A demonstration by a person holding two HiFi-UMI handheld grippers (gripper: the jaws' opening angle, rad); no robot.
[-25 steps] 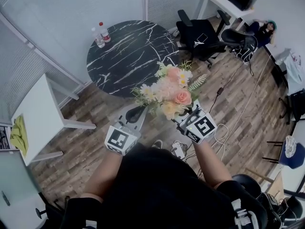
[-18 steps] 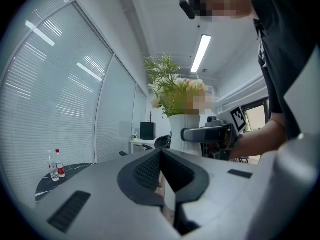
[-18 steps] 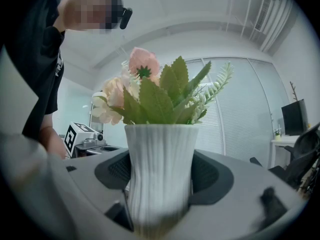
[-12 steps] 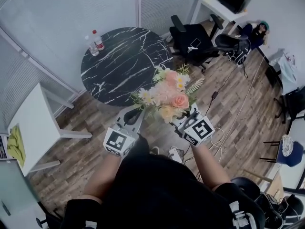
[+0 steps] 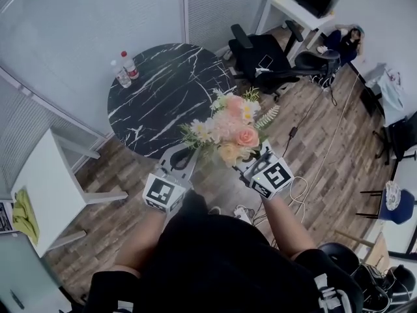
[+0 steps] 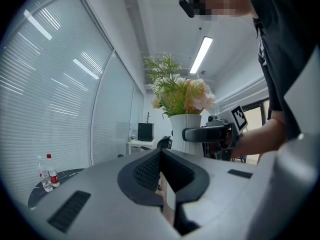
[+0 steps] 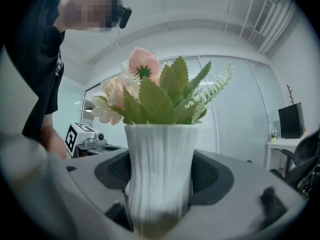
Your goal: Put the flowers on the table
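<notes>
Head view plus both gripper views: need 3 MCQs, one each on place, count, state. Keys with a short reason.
1. Where is the vase?
A. Standing on the table
B. In the air, in the right gripper
C. On the floor

2. How many bottles stand on the table?
A. None
B. Two
C. Four

3. What does the left gripper hold?
A. The vase
B. A bottle
C. Nothing

Key:
1 B: the right gripper view shows its jaws closed on the white ribbed vase, and the head view shows the flowers carried in front of the person.
2 B: the head view shows two bottles side by side near the table's far left edge.
3 C: the left gripper view shows its jaw tips together with nothing between them, and the vase off to the side.
</notes>
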